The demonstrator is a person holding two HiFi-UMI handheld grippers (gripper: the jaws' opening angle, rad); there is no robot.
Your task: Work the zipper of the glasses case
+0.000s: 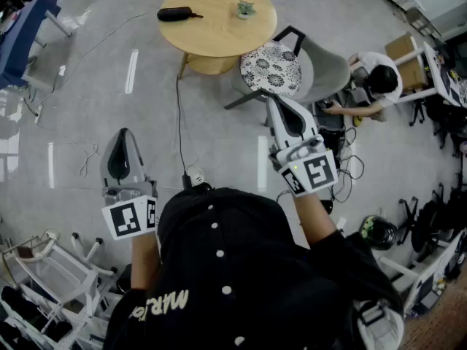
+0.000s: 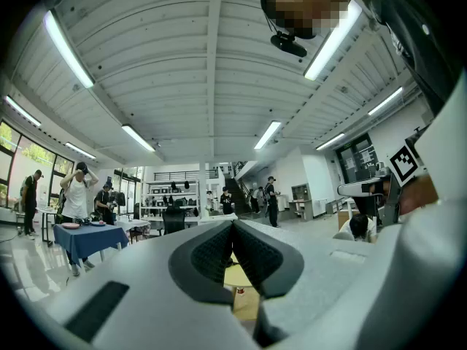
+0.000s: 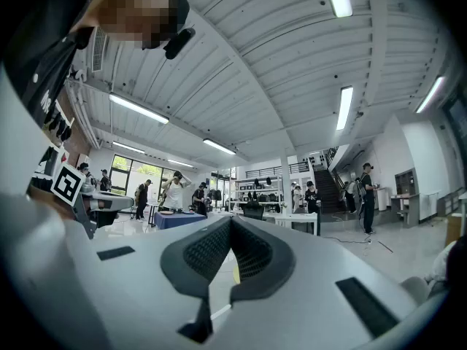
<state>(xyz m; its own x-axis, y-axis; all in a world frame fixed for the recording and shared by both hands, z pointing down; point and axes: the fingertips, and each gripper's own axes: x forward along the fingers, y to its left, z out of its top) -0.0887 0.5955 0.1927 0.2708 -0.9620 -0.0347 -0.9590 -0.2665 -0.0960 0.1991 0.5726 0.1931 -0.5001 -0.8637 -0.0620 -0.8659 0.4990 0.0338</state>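
Observation:
The black glasses case (image 1: 175, 14) lies on the round wooden table (image 1: 219, 44) at the far side of the floor, with a small loop trailing off its right end. Both grippers are held well short of the table, over the grey floor. My left gripper (image 1: 125, 133) is shut with nothing in it, and my right gripper (image 1: 273, 100) is shut and empty too, pointing toward the chair. In the left gripper view the jaws (image 2: 233, 225) meet, with a sliver of the table (image 2: 238, 277) showing below them. The right gripper view shows its jaws (image 3: 232, 222) closed together.
A small green object (image 1: 245, 8) sits on the table's right side. A chair with a patterned cushion (image 1: 271, 67) stands between the right gripper and the table. A cable (image 1: 179, 115) runs across the floor. A person (image 1: 376, 79) crouches at the right. White racks (image 1: 51, 268) stand at bottom left.

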